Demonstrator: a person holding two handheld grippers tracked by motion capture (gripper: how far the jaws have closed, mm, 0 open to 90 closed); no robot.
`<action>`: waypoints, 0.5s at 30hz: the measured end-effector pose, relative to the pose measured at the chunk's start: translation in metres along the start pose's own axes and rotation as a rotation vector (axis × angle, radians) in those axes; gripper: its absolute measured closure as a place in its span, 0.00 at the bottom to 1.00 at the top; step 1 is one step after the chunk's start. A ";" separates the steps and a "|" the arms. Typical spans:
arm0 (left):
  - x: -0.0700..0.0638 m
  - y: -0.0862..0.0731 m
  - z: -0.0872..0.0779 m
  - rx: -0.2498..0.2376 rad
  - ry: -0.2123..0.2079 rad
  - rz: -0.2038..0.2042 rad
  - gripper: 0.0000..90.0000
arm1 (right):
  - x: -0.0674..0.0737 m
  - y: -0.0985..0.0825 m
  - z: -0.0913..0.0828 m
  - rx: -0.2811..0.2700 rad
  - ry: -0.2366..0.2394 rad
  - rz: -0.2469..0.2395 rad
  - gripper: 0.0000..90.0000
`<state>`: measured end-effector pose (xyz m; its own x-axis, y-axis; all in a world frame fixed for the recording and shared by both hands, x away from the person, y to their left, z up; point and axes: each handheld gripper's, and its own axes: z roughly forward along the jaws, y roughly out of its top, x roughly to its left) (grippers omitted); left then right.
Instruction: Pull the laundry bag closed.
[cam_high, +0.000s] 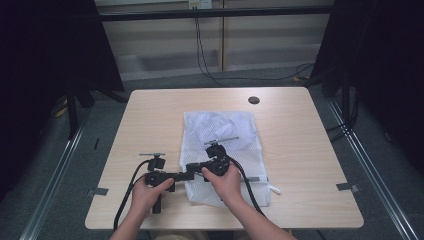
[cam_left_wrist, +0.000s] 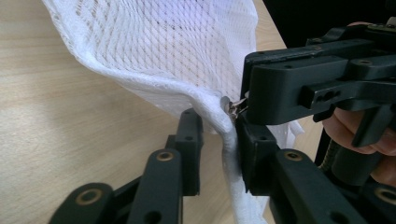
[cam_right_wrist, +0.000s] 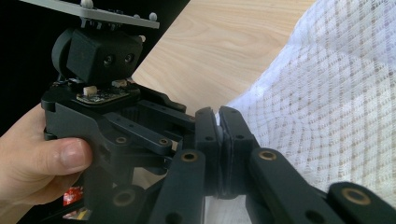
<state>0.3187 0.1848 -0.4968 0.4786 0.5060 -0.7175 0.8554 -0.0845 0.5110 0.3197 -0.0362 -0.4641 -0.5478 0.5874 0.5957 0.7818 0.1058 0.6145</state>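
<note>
Both grippers meet at the near left corner of a white mesh laundry bag (cam_high: 225, 150).
The right gripper (cam_right_wrist: 219, 126) is clamped on the bag's silver zipper pull (cam_left_wrist: 232, 108); the left gripper (cam_left_wrist: 217, 140) straddles the hem, jaws apart; a pale wooden table (cam_high: 150, 115) lies beneath, a round black grommet (cam_high: 254, 100) well beyond.

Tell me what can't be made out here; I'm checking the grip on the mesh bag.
- Zipper pull: left gripper view, mostly hidden by the right gripper.
- Mesh bag contents: high view, too small.
- Pinched bag edge: right gripper view, covered by the shut jaws.
- Left gripper jaws: high view, too small.

Both tools meet tip to tip: right tool (cam_high: 192, 172) clamped, left tool (cam_high: 184, 175) part-open.
</note>
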 end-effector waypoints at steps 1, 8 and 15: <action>0.000 0.000 0.000 0.000 0.000 0.000 0.84 | 0.000 0.000 0.000 0.000 0.000 0.000 0.96; 0.000 0.001 -0.002 0.013 -0.014 -0.005 0.96 | 0.001 0.000 0.001 0.005 0.002 0.004 0.96; -0.002 0.000 -0.003 0.031 0.008 -0.003 0.97 | 0.001 -0.001 0.000 0.014 0.005 -0.001 0.96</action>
<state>0.3176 0.1866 -0.4938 0.4749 0.5127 -0.7153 0.8625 -0.1095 0.4941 0.3186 -0.0354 -0.4642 -0.5500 0.5830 0.5980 0.7854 0.1175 0.6078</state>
